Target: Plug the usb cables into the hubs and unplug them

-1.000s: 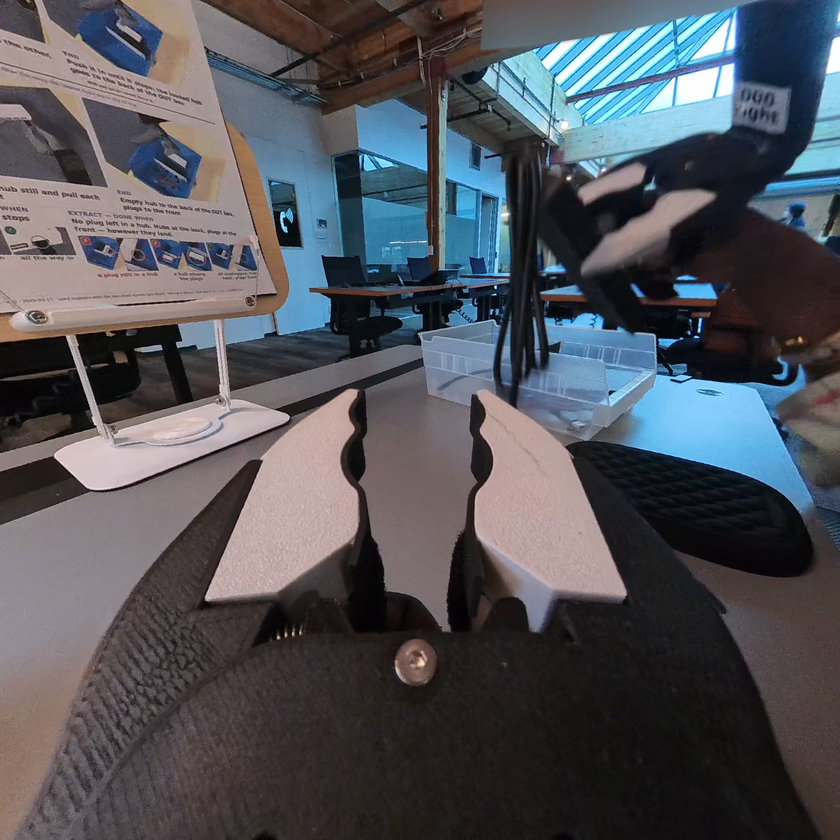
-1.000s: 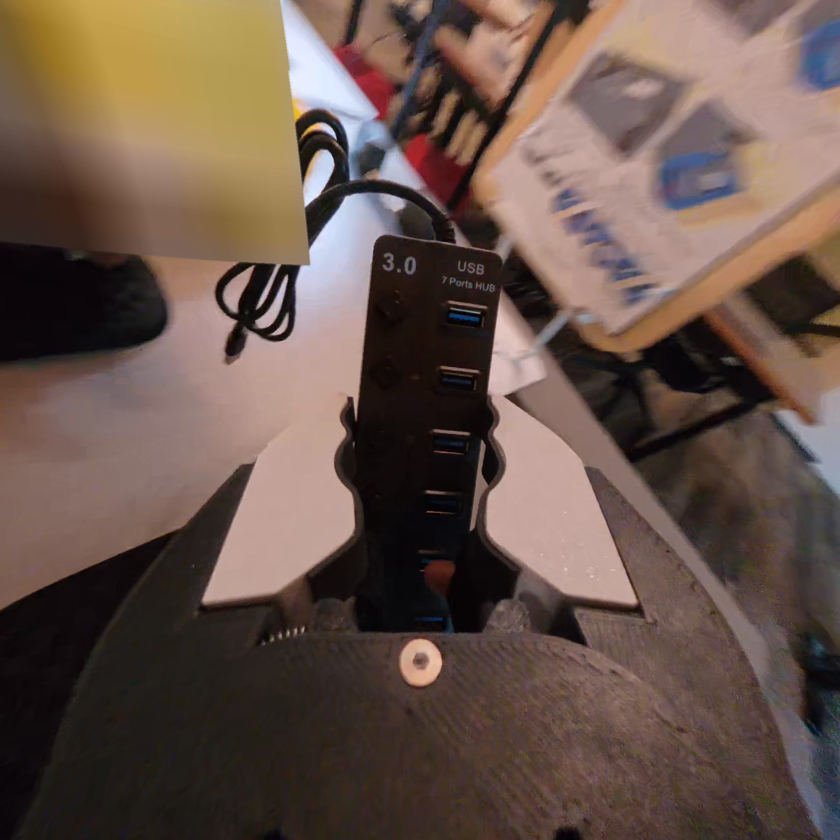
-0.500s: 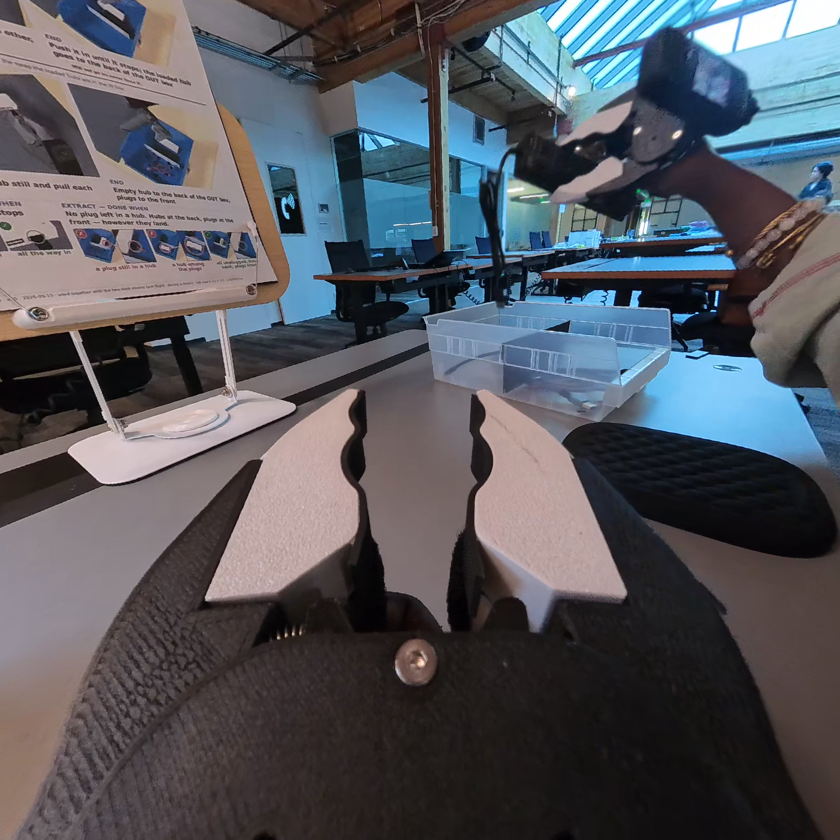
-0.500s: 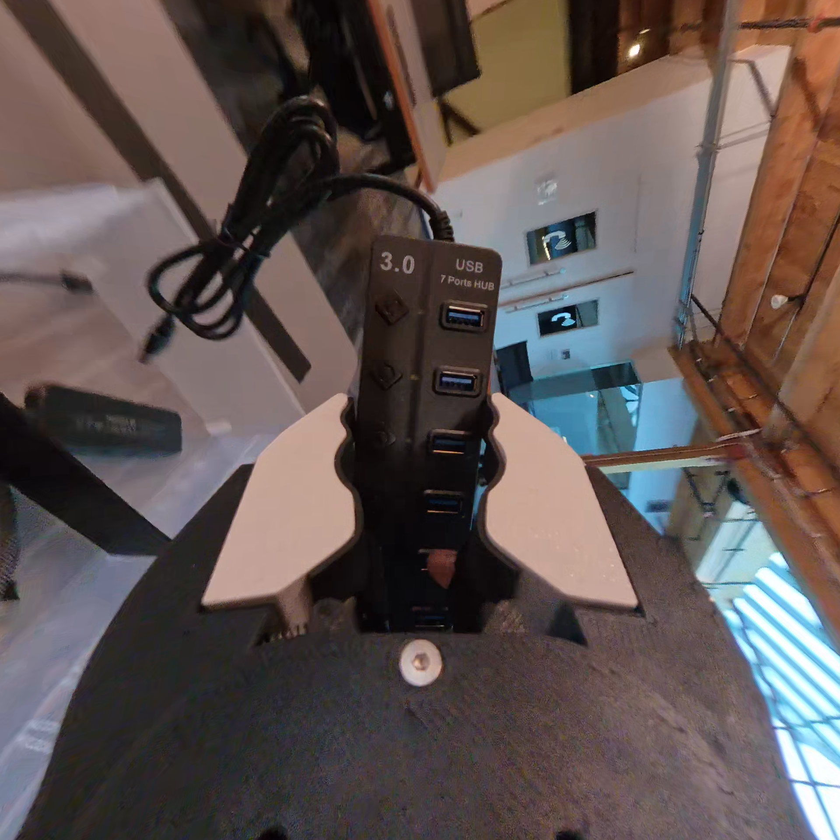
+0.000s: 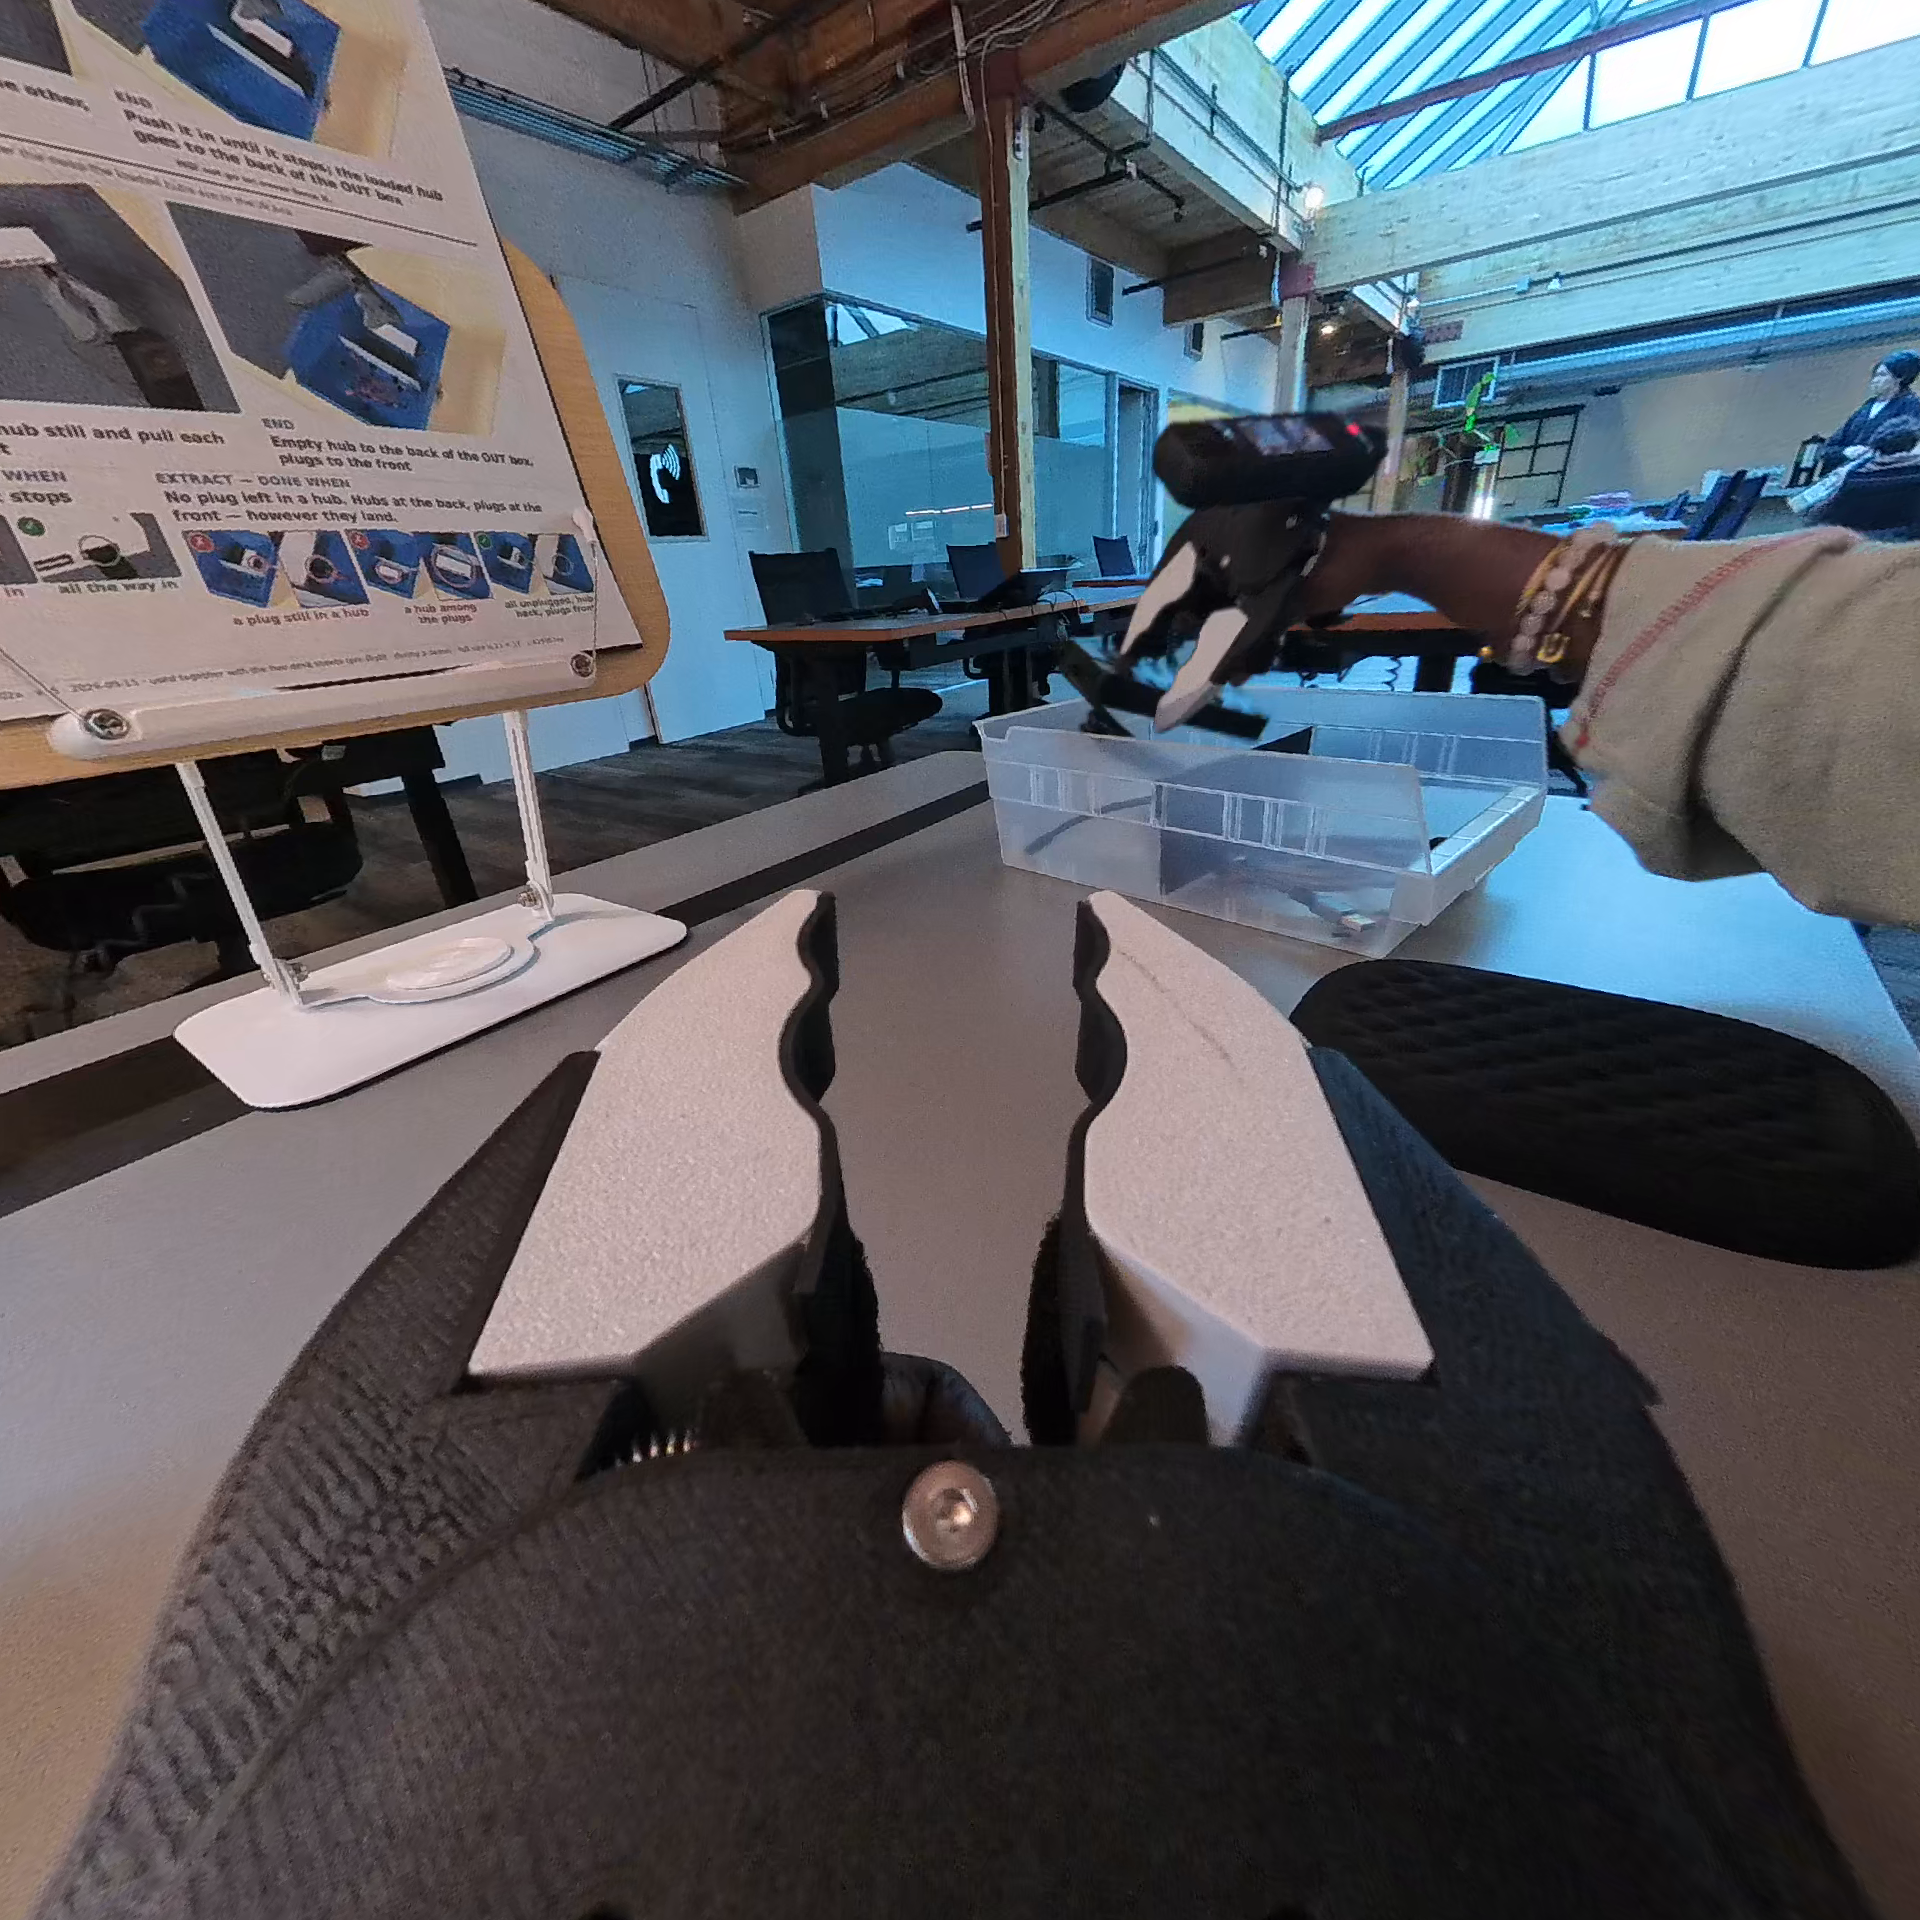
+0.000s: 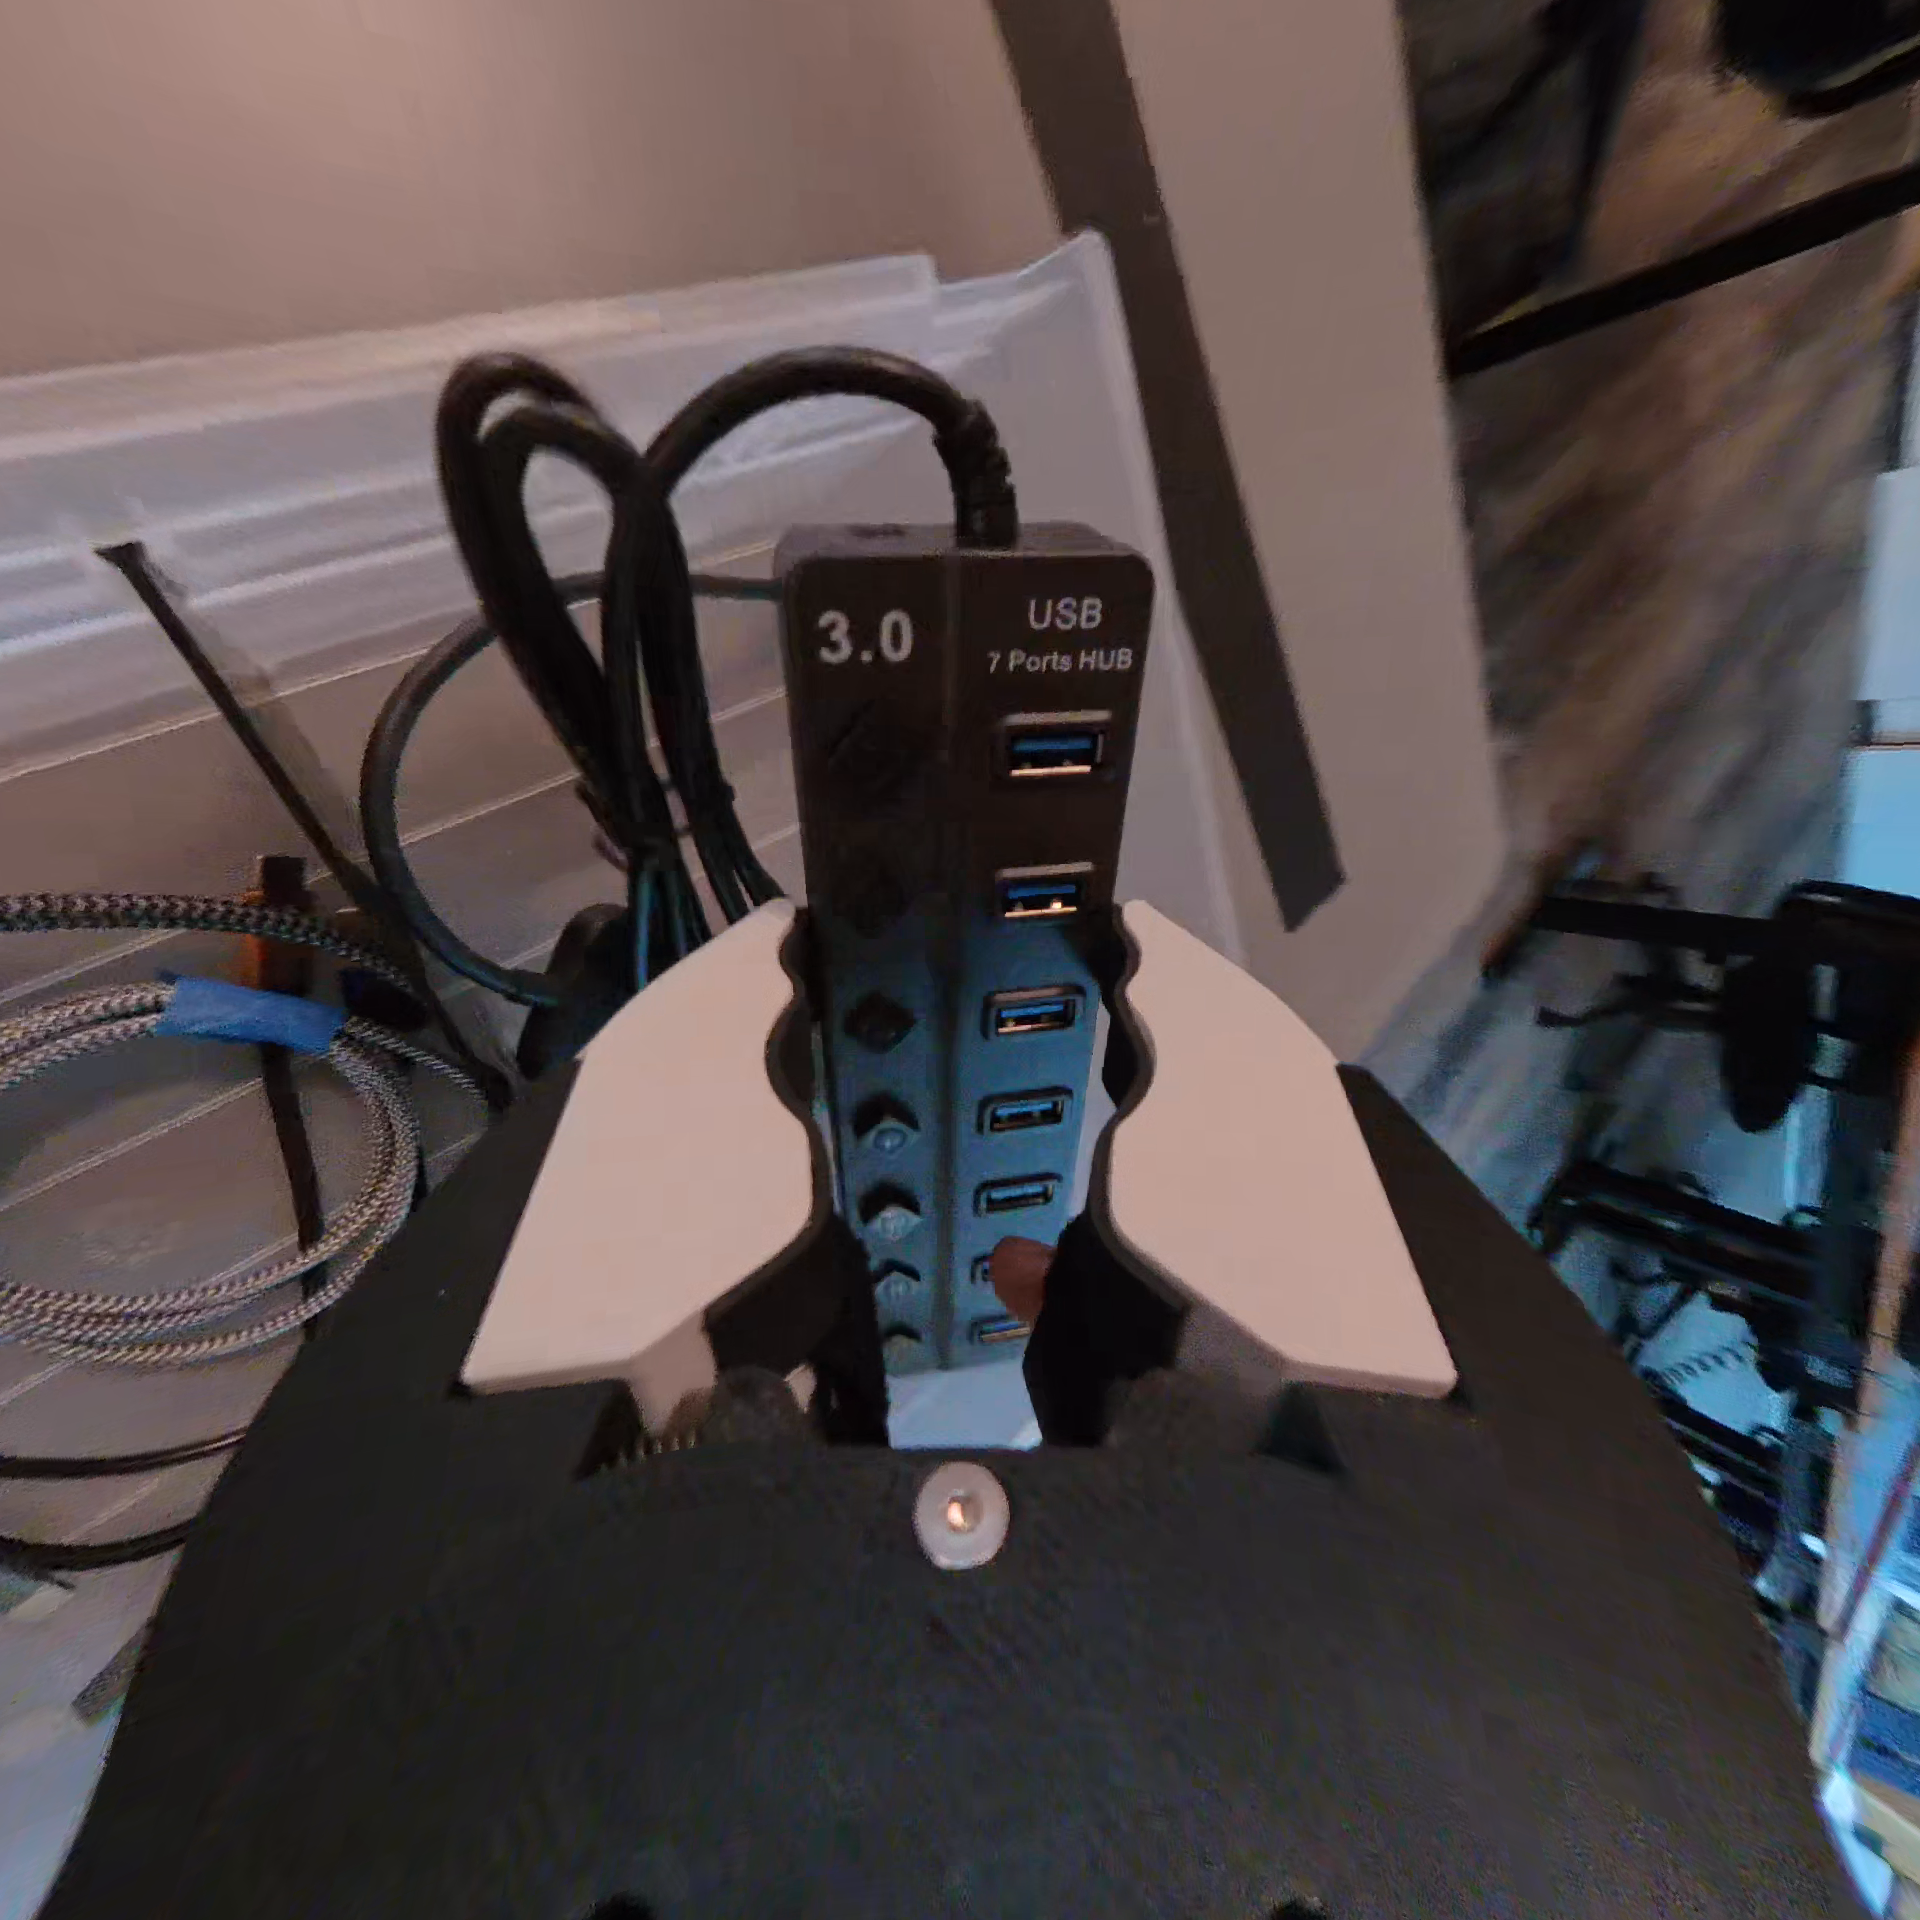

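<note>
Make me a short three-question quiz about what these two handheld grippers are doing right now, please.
1. True or false: the left gripper holds a cable.
2. What does the right gripper grip? A) grey braided cable B) black USB hub C) black pad
3. Fill in: the right gripper is over the clear ____.

Key: 1 false, it is open and empty; 2 B; 3 bin.

Grey table [image 5: 935, 997] bearing clear divided bin [image 5: 1288, 831], black mesh pad [image 5: 1621, 1101], white document stand [image 5: 416, 997].
</note>
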The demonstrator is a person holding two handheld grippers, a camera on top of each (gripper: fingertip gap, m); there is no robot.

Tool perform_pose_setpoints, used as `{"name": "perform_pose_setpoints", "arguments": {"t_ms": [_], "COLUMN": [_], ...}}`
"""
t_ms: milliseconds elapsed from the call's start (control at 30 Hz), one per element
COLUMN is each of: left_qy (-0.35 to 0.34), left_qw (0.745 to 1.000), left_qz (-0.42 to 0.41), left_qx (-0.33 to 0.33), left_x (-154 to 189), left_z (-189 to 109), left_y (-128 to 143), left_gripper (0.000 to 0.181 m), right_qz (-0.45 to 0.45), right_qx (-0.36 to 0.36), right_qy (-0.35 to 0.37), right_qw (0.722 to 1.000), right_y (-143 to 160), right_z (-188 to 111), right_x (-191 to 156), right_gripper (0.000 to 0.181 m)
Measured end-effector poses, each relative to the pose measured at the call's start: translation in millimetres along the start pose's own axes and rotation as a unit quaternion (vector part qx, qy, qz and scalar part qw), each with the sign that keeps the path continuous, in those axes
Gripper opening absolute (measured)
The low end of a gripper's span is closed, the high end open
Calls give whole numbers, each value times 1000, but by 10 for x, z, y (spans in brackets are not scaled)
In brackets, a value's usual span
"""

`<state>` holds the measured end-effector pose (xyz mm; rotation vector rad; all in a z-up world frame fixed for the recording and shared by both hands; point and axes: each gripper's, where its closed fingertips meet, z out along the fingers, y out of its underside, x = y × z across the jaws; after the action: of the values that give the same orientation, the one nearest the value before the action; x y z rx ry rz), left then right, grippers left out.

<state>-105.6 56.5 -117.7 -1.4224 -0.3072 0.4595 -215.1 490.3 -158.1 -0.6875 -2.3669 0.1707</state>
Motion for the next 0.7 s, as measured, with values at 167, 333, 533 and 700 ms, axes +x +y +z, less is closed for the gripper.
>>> {"name": "perform_pose_setpoints", "arguments": {"t_ms": [167,333,533,700], "left_qy": [1,1,4,9], "left_qw": [1000,1000,1000,1000], "left_qz": [3,-2,3,1], "left_qx": [0,3,-1,-1], "left_x": [6,-1,20,46], "left_z": [-2,-5,5,18], "left_y": [-5,-12,0,2], "left_gripper": [44,44,44,44], "right_qz": [0,44,196,308], "right_qx": [-58,-60,32,178], "right_qy": [-81,-54,35,-30], "right_qw": [995,996,979,934], "right_y": [118,89,-101,-483], "right_z": [336,342,-394,-1007], "right_x": [-210,-127,-183,-1104], "right_gripper": [53,65,78,89]}}
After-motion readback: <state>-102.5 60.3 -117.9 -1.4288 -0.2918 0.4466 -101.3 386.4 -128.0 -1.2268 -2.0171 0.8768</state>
